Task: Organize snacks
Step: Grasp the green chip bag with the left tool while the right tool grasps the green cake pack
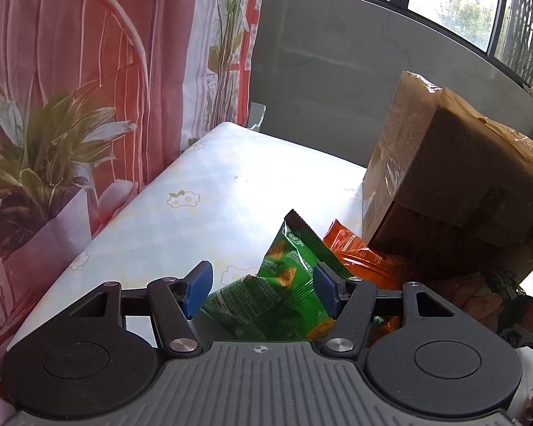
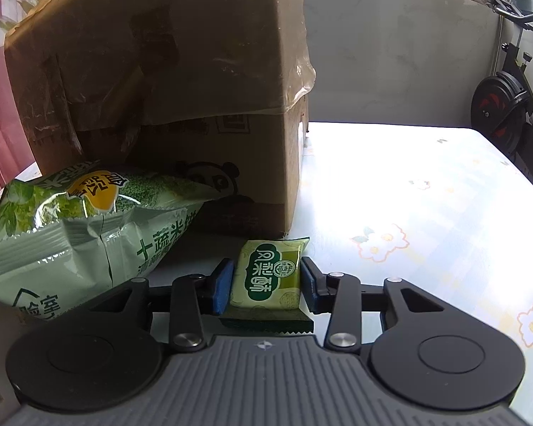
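In the left wrist view my left gripper (image 1: 261, 285) is open, its blue pads on either side of a green chip bag (image 1: 284, 284) that lies on the table; the pads stand apart from it on the left. An orange snack bag (image 1: 359, 252) lies behind it against a cardboard box (image 1: 455, 177). In the right wrist view my right gripper (image 2: 266, 280) has its pads against both sides of a small green pastry packet (image 2: 270, 273). A large pale green rice-cracker bag (image 2: 78, 223) lies to its left, before the box (image 2: 160, 81).
The table (image 2: 426, 191) has a pale floral cloth. A red floral curtain (image 1: 71, 88) hangs along its left side. A grey wall and window stand behind. An exercise bike (image 2: 508, 106) stands at the far right. Another dark snack bag (image 1: 497, 305) lies under the box flap.
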### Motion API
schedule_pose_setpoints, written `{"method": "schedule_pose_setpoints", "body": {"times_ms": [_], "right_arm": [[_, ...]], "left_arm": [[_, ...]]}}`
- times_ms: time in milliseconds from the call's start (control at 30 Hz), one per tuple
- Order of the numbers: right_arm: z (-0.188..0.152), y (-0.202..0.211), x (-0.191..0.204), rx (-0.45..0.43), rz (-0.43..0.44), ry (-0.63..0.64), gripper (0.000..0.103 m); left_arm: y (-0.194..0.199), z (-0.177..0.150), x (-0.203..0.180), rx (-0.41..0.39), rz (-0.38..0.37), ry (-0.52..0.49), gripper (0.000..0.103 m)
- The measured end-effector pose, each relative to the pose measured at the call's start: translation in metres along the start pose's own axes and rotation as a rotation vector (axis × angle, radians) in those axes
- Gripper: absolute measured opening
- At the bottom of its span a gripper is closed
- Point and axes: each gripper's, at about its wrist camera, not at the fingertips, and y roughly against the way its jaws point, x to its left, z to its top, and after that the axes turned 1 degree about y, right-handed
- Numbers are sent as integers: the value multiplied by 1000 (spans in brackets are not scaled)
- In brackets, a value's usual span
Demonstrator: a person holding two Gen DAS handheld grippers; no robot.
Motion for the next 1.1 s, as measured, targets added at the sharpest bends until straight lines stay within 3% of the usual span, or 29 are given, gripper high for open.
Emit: {"method": "schedule_pose_setpoints", "body": {"times_ms": [133, 267, 400, 600, 733, 1100], "right_arm": [[-7, 11, 1, 14, 13, -18, 42], [-18, 32, -2, 28, 27, -42, 42], [-27, 45, -2, 45, 18, -35, 42], [-27, 54, 0, 44, -12, -36, 42], [-22, 53, 6, 48, -21, -17, 42], [-16, 55, 17, 44, -46, 18, 42]], "left_arm": [[0, -14, 5, 18, -24, -46, 67], [1, -22, 2, -21, -39, -195, 68], [-4, -20, 3, -25, -116, -345, 72], [-18, -16, 2, 19, -255, -462, 83], [-30, -20, -8, 18, -251, -566, 88], [-63, -20, -9, 53, -277, -492, 96]]}}
